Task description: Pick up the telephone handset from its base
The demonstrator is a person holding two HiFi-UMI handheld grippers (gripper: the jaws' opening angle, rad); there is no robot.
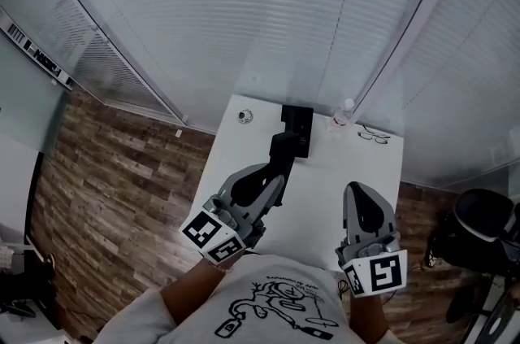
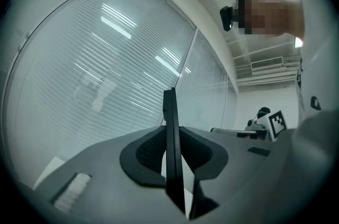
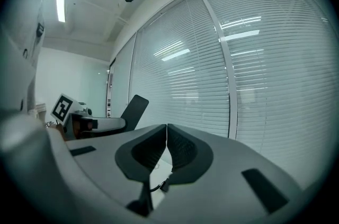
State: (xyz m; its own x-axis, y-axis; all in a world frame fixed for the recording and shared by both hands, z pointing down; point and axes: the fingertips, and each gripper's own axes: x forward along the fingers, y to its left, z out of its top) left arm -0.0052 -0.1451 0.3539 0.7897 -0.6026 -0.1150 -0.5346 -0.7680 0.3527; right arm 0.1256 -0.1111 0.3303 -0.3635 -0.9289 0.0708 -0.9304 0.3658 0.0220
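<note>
black, slim plastic telephone handset: off the table and in the air, gripped at its near end by the left gripper. its far end points at the black, boxy telephone base, which sits at the far edge of the white rectangular table. in the head view that far end overlaps the base's near edge. we cannot tell whether it is fully clear of the cradle.

left gripper view: jaws narrow and clamped on the handset, which shows edge-on as a thin dark blade between the pads, against the white slatted blinds.

right gripper: near right, above the table, jaws closed together with nothing between them.

risks from here (our judgement):
- the hold is at one end, across a thin, hard body. the long overhang could lever the handset round in the pads, or let it slip and drop onto the table.
- we see no cord. if one joins handset and base, more pull would drag the base.
- a dragged base or swinging handset could knock the clear plastic bottle just right of the base, the wire-framed spectacles further right, or the small round silvery object to its left.
- the empty right gripper is well apart, so nothing backs up the grip.
</note>
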